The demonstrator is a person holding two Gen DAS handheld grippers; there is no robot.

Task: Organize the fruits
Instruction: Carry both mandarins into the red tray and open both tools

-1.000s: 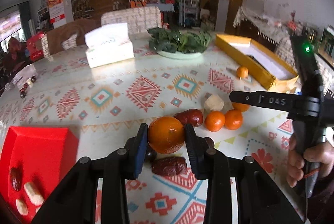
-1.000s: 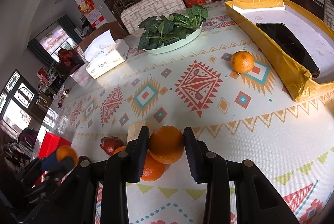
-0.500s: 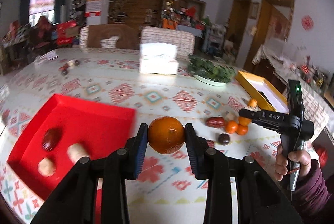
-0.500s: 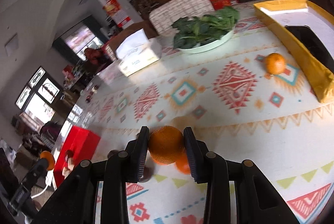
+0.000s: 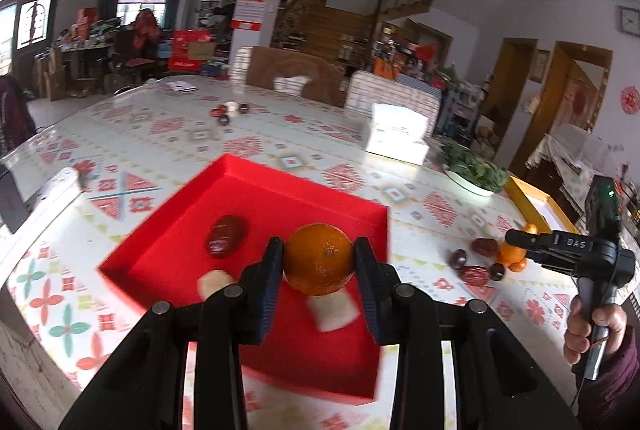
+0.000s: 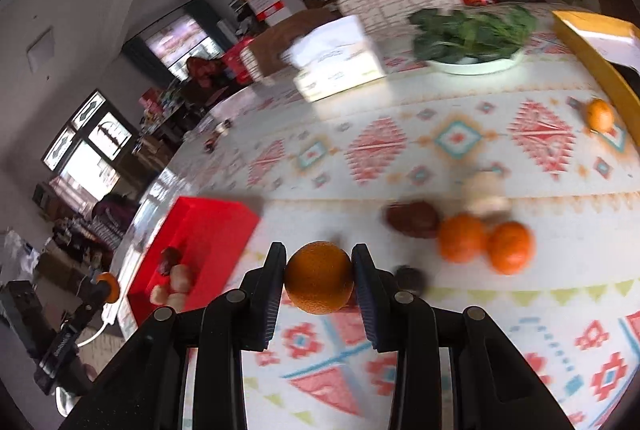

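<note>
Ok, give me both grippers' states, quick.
Left gripper: closed on an orange, above the red tray.
Right gripper: closed on another orange, above the table.

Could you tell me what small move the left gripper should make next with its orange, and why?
Probably lower and open. The left gripper is shut on an orange above the red tray, which already holds a date and pale pieces, with bare floor just ahead.
</note>
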